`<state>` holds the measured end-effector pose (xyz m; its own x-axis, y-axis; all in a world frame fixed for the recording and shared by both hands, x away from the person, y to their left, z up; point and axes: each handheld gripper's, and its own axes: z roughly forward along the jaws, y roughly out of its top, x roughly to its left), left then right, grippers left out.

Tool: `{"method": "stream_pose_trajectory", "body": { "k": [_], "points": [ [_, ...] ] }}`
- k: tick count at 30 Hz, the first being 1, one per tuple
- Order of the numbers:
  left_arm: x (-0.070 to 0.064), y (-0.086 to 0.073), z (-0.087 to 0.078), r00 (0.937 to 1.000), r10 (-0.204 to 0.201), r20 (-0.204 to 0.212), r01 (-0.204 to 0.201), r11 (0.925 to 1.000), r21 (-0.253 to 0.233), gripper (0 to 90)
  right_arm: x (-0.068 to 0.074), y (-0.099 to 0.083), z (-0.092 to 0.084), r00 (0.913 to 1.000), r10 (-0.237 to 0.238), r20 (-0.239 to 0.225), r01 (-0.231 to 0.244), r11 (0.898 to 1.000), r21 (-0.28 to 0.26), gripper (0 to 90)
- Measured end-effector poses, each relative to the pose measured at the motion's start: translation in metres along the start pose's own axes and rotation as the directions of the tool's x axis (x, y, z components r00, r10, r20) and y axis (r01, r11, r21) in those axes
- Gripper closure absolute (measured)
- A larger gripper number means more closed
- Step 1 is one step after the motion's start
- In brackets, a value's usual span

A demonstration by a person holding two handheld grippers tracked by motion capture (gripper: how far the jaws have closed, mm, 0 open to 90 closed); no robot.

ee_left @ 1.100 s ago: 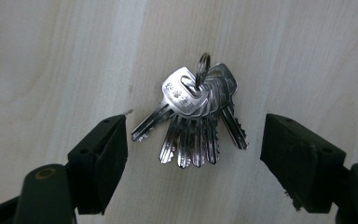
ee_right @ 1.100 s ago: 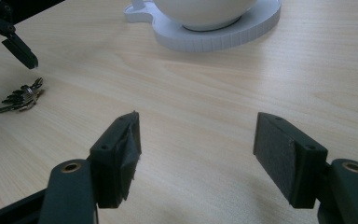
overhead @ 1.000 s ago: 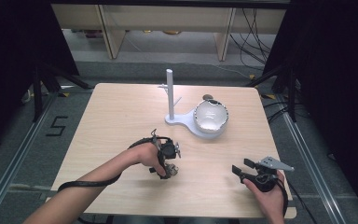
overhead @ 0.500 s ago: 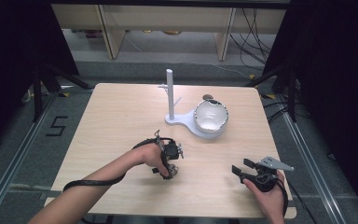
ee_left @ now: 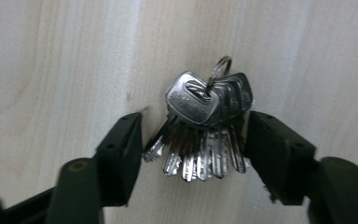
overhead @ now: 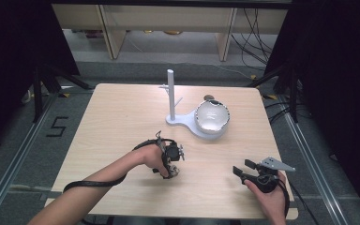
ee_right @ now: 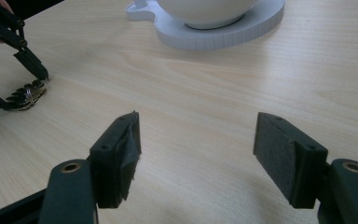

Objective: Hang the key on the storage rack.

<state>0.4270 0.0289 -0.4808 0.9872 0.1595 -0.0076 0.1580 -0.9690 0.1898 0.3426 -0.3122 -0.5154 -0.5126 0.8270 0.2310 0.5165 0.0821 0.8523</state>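
While its jaws stand apart on either side of a bunch of keys (ee_left: 205, 126) lying on the table (overhead: 122, 117), the left gripper (overhead: 172, 164) points down near the table's centre. At about four o'clock from it, the right gripper (overhead: 251, 171) rests with jaws wide apart around nothing, and a white bowl (overhead: 212, 116) on a stand (overhead: 178, 119) sits toward twelve.

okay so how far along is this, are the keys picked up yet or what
Not yet. Done: the left hand-held gripper is lowered over the bunch of keys, one open jaw on either side. In hand: nothing; the keys lie flat on the table. Left: closing and lifting. Possibly they go on the white stand beside the bowl, though that's a guess. The right hand-held gripper is open, idle near the table edge.
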Motion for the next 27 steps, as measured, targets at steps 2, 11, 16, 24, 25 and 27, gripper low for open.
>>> {"method": "stream_pose_trajectory", "body": {
  "k": [2, 11, 16, 24, 25, 27],
  "points": [
    [-0.003, 0.000, -0.001, 0.9998, 0.022, 0.003, -0.022, 0.9997, 0.006, 44.9, 0.000, 0.000, -0.001, 1.0000, 0.002, 0.003, -0.002, 1.000, 0.015, 32.8],
    [-0.009, 0.001, -0.003, 0.9981, 0.060, 0.010, -0.061, 0.9962, 0.062, 68.3, 0.000, 0.000, -0.001, 0.9999, -0.010, 0.008, 0.010, 1.000, 0.014, 32.9],
    [-0.010, 0.001, -0.003, 0.9985, 0.055, 0.001, -0.055, 0.9972, 0.050, 80.7, 0.000, 0.000, -0.001, 1.0000, -0.005, 0.005, 0.005, 1.000, 0.014, 33.0],
    [-0.012, -0.006, -0.004, 0.9987, 0.050, 0.002, -0.050, 0.9986, 0.014, 83.0, 0.001, 0.000, 0.000, 1.0000, 0.003, -0.002, -0.003, 1.000, 0.010, 33.0],
    [-0.011, -0.007, -0.005, 0.9981, 0.061, 0.004, -0.061, 0.9979, 0.023, 83.0, 0.001, 0.000, 0.000, 1.0000, 0.003, -0.002, -0.003, 1.000, 0.010, 33.0],
    [-0.010, -0.009, -0.006, 0.9987, 0.050, 0.007, -0.050, 0.9986, 0.019, 83.0, 0.000, 0.001, -0.001, 1.0000, -0.004, -0.001, 0.004, 1.000, 0.018, 33.0]
  ]
}}
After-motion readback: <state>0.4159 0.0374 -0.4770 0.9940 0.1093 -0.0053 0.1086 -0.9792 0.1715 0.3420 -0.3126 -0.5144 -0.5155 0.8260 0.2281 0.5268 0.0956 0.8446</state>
